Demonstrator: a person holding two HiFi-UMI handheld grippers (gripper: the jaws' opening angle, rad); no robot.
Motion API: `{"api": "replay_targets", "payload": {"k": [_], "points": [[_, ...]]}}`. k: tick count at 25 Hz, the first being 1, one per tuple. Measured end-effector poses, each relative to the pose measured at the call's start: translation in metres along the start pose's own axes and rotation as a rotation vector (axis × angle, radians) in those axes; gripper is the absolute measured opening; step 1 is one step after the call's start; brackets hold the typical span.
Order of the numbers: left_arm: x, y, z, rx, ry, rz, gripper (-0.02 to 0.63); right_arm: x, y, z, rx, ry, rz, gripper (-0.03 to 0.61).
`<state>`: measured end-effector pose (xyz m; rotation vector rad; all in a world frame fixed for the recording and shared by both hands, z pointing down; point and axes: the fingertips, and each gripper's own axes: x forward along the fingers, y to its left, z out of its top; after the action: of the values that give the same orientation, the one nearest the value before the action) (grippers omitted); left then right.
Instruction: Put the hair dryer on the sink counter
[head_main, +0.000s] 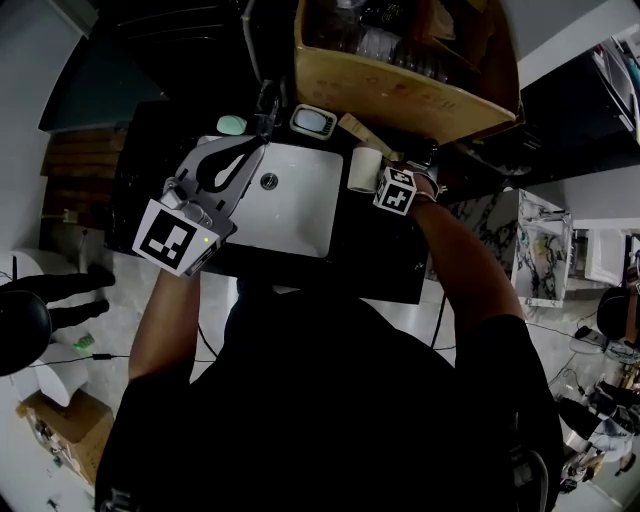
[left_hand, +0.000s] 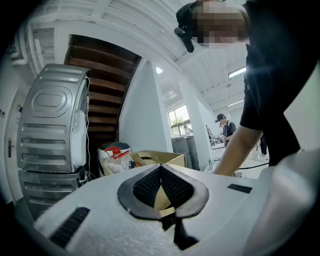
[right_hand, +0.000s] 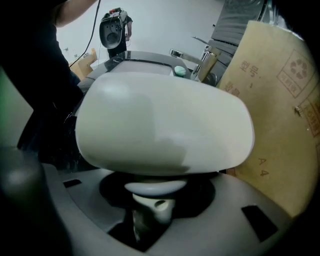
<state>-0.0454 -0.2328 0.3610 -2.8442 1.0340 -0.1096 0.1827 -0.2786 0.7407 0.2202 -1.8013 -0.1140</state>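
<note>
Overhead, head view: a person bends over the black sink counter (head_main: 385, 262) with a gripper in each hand.
Hair dryer: the white hair dryer (head_main: 364, 168) sits in the right gripper (head_main: 382, 180), low over the counter, with the sink (head_main: 300, 215) just beside it and a cardboard box (head_main: 400, 95) close beyond. Whether it already touches the counter cannot be told.
Left gripper: the left gripper (head_main: 256, 142) hovers over the far corner of the sink, near the faucet (head_main: 266, 108) and well apart from the dryer.
Left gripper view, jaws: the pads meet at their tips with nothing between them. Ahead of them stand a grey washing machine (left_hand: 52, 120) and an open carton (left_hand: 159, 158).
Right gripper view, grip: the jaws are clamped on the dryer's narrow stem and held fairly wide by it. The broad white body fills the space just ahead of them, and the box rises to one side.
Step in hand: by the look of it, setting the dryer down.
Doing it well: lower it onto bare counter on the gripper's side away from the sink and clear of the box. Let the body rest fully before the jaws part, or it may roll toward the sink.
</note>
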Motion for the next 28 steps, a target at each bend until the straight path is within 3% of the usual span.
{"api": "replay_targets", "payload": {"k": [28], "points": [[-0.013,0.020,-0.017,-0.031,0.044,0.002,0.015,0.015,0.001,0.006,-0.036,0.046,0.088,0.170]]}}
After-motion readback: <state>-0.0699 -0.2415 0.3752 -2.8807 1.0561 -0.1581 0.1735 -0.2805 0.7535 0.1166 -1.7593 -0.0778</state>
